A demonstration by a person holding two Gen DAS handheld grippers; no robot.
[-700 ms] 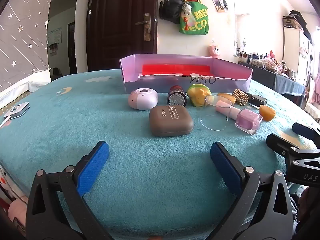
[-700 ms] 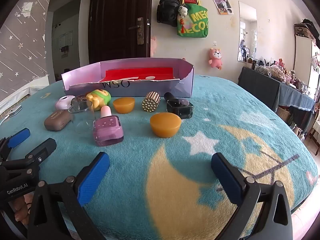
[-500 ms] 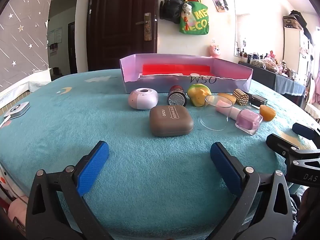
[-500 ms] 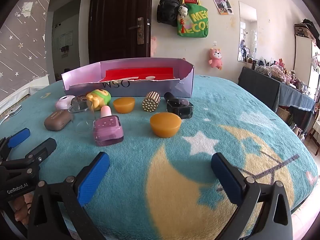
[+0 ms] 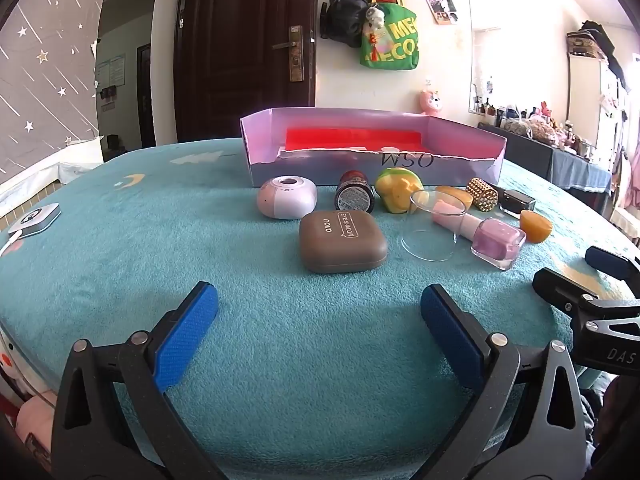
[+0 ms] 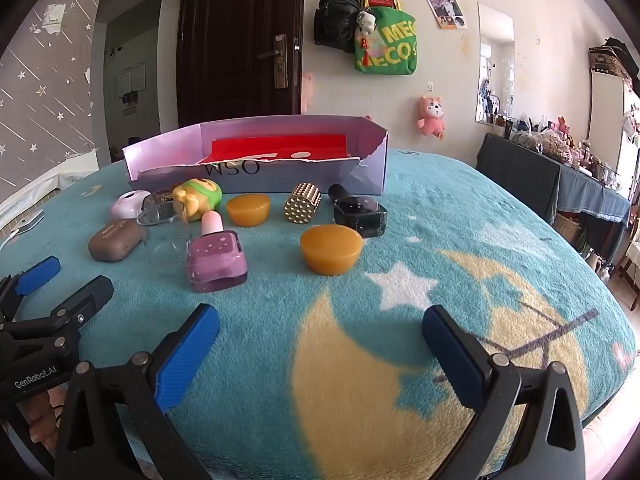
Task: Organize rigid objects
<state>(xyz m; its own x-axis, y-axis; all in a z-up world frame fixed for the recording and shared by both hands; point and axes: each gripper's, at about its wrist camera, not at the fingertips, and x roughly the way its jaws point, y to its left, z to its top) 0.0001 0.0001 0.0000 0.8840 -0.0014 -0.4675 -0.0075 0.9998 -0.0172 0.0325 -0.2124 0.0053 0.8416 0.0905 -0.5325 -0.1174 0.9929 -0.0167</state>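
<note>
- Brown rounded case (image 5: 343,246), matte, lid printed "EYE SHADOW", lies on the teal plush blanket (image 5: 120,264) before the lilac box (image 5: 460,168) marked "WSO".
- Just beside it: clear glass cup (image 5: 434,224), pink square bottle (image 5: 498,242).
- Left tool (image 5: 319,312) and right tool (image 6: 320,330): jaws wide apart, empty.

Bare teal blanket (image 5: 320,360) lies open straight ahead of the left gripper (image 5: 319,316), its wide jaws holding nothing, until the brown eyeshadow case (image 5: 343,242) blocks the way. Ahead of the right gripper (image 6: 321,340), also wide, room runs to the amber puck (image 6: 331,249); rightward stays clear.
</note>
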